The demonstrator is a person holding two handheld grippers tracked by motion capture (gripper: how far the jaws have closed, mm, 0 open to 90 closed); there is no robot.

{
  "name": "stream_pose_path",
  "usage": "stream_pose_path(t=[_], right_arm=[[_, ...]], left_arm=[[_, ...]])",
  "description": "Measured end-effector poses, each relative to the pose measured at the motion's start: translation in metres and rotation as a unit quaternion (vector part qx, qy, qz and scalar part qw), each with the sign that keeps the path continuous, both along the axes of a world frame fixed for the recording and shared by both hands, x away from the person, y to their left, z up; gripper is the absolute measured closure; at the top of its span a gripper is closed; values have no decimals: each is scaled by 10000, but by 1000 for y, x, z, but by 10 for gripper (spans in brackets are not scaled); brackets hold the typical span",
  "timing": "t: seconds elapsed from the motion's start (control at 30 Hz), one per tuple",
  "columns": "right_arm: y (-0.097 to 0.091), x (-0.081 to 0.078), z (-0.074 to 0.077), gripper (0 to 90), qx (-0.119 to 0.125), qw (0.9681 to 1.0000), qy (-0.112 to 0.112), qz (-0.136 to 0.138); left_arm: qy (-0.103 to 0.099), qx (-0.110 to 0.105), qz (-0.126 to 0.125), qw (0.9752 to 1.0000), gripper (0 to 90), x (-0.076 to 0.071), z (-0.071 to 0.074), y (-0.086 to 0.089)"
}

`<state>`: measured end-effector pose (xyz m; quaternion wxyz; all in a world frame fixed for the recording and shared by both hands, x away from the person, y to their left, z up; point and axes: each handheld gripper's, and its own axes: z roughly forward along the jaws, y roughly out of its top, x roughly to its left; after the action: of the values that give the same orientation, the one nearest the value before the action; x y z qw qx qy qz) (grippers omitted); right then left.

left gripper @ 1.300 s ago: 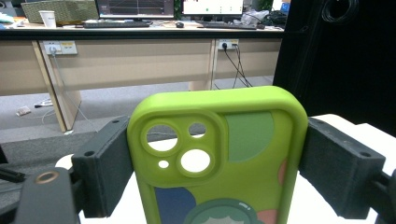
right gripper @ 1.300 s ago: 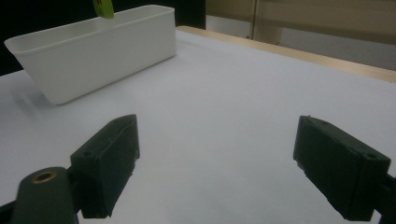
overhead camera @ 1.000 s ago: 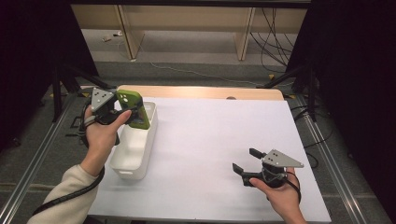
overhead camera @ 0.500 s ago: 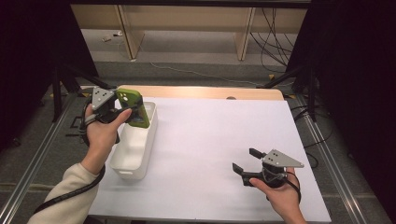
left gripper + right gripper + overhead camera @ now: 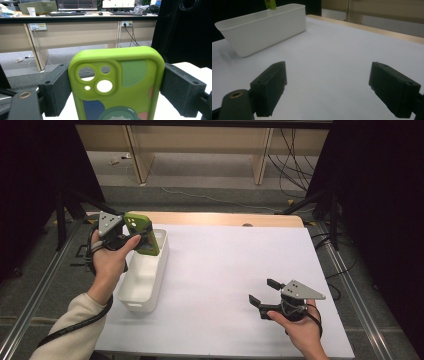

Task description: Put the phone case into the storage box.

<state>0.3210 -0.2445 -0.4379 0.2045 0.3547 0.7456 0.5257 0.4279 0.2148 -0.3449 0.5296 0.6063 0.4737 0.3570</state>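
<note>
A lime green phone case (image 5: 143, 234) with round camera holes and a cartoon print is clamped by its long edges in my left gripper (image 5: 136, 236), held above the far end of a white bin (image 5: 145, 282). In the left gripper view the phone case (image 5: 117, 82) stands upright between both black jaws, which press on its sides. My right gripper (image 5: 263, 291) rests low over the white table at the front right, jaws wide apart with nothing between them. From the right gripper view the white bin (image 5: 264, 28) lies ahead to the left, with a green corner of the case (image 5: 270, 4) above it.
The white table sheet (image 5: 235, 260) has a wooden strip (image 5: 225, 219) along its far edge. Metal frame rails (image 5: 360, 300) run along both sides. Beyond the table are wooden desk legs and floor cables (image 5: 295, 150). Black curtains hang at left and right.
</note>
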Motion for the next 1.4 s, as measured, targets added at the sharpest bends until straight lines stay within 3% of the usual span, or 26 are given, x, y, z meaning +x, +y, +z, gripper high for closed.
stream_pose_path(t=[1.4], right_arm=[[0,0,0,159,36,10000,-5,0]], left_arm=[[8,57,76,10000,156,13,-1,1]])
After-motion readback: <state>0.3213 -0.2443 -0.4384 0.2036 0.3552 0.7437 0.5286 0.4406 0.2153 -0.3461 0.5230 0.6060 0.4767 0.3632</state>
